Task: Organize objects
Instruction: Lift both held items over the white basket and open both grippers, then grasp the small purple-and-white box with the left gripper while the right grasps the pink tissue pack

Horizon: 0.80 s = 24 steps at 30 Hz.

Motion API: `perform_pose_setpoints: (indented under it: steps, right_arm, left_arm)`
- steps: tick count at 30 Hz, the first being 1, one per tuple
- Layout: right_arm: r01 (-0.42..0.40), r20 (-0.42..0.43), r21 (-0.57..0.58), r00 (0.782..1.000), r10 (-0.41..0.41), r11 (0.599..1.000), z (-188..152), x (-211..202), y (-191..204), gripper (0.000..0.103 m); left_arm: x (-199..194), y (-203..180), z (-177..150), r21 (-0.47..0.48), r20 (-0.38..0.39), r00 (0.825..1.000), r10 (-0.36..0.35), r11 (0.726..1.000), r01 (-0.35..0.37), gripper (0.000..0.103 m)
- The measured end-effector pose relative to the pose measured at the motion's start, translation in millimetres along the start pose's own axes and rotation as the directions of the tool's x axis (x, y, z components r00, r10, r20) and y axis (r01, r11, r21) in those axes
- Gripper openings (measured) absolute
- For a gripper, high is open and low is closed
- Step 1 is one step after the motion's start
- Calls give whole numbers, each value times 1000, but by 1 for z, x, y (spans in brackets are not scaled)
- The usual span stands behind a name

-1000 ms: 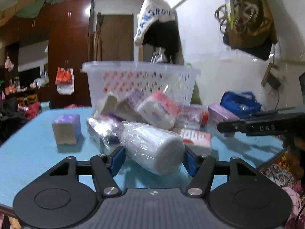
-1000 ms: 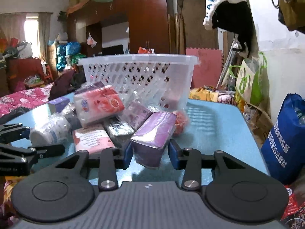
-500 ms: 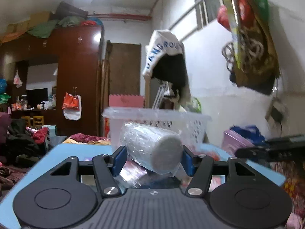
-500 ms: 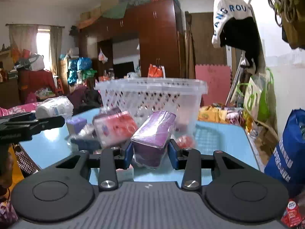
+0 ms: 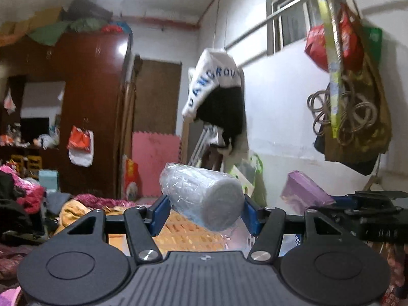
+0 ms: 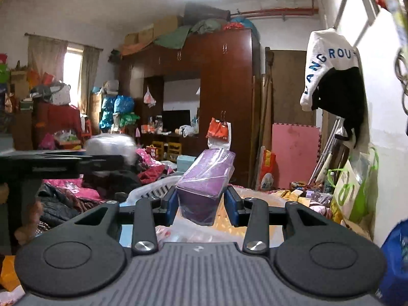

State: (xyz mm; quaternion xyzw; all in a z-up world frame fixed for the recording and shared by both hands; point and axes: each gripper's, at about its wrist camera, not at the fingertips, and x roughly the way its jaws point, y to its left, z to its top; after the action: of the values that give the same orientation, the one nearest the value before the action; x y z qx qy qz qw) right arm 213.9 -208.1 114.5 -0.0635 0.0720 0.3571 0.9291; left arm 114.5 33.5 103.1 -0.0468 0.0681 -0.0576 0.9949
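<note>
My two wrist cameras sit just behind my grippers, facing roughly level; both share the hanging white lettered garment (image 5: 213, 76) (image 6: 329, 58).

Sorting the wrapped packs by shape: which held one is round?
The white roll in the left tool; the purple pack in the right tool is boxy.

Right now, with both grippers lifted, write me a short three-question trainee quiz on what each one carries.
1. True or false: the left gripper is clamped on a white roll wrapped in clear plastic.
2. What does the right gripper hold? A) red bag B) purple pack C) blue bag
3. Fill in: below the purple pack shows the rim of a white ____.

Key: 1 true; 2 B; 3 basket.
</note>
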Motion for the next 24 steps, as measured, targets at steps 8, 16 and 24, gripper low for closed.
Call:
perform_pose_setpoints:
  steps: [8,16,24]
  right_arm:
    - [18,-157,11,987,-16,1000,-17,64,-19,42]
    - [15,-149,14,989,-13,1000,-19,66,-27,44]
    - [-15,-101,30,995,18,999,-45,17,-9,87]
  left_arm:
    - [80,-7,-8,-64,-236,971,-35,998,20,63]
    - [101,6,-3,-76,-257,966,34,996,-55,66]
    - [54,17,-15,-79,-174,982,70,993,-85,84]
